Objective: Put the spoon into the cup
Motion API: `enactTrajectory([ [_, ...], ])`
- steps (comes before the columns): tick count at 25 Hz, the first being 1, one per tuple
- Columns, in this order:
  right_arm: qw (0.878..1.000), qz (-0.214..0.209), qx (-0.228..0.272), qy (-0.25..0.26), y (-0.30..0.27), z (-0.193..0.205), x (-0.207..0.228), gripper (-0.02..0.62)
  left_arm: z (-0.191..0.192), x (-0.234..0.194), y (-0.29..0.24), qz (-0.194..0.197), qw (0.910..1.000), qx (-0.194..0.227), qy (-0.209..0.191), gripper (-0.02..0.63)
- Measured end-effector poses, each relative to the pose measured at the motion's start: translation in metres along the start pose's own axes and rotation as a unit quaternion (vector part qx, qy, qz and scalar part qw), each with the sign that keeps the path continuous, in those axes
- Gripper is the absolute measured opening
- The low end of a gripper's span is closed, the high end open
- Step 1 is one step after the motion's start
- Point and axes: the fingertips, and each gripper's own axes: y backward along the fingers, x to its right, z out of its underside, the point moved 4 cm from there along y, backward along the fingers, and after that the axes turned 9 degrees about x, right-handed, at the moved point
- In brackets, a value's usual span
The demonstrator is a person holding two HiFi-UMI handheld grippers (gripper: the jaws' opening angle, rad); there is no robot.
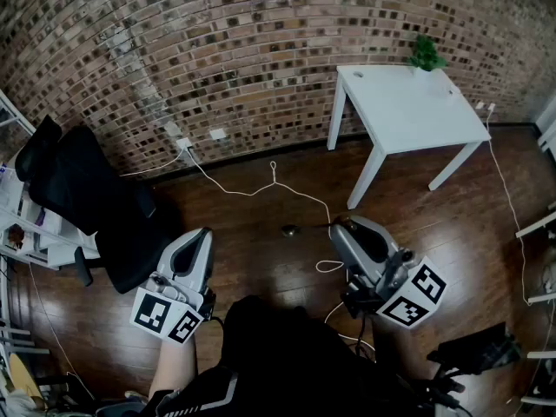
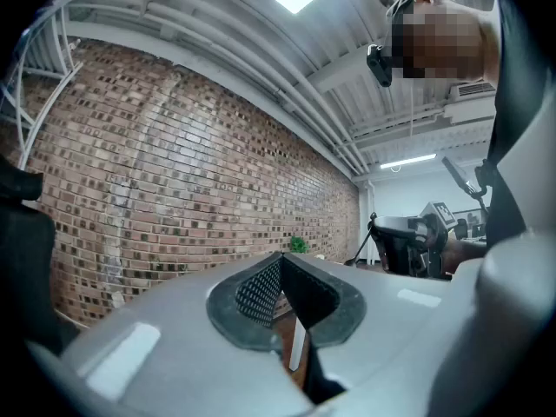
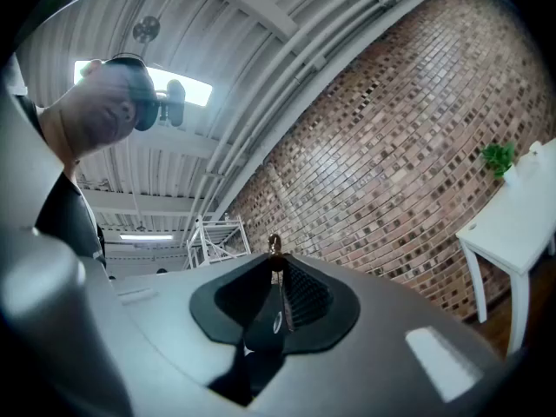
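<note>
Right gripper (image 3: 276,261) has its jaws clamped on the spoon (image 1: 290,230), held above the wooden floor (image 1: 252,263) left of the white counter (image 1: 408,115), while the left gripper (image 2: 281,259) jaws sit closed together.

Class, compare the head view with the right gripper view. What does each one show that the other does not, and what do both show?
Only the head view: the black chair, the white cable across the wooden floor, and the left gripper.

Only the right gripper view: the ceiling pipes overhead, and a close look at the jaws pinching the spoon.

Both: the brick wall, the white table with its green plant, and the right gripper.
</note>
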Motion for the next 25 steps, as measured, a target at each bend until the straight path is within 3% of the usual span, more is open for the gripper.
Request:
enactTrajectory([
  [8,1.0,0.023,0.007,0.0,-0.011,-0.007,0.042,0.046,0.021,-0.005,-0.054,0.035,0.9991,-0.015,0.018,-0.006],
  [25,0.995,0.089,0.009,0.049,-0.084,-0.038,0.139,0.046,0.046,-0.076,-0.212,0.119,0.9916,-0.005,0.051,-0.006],
])
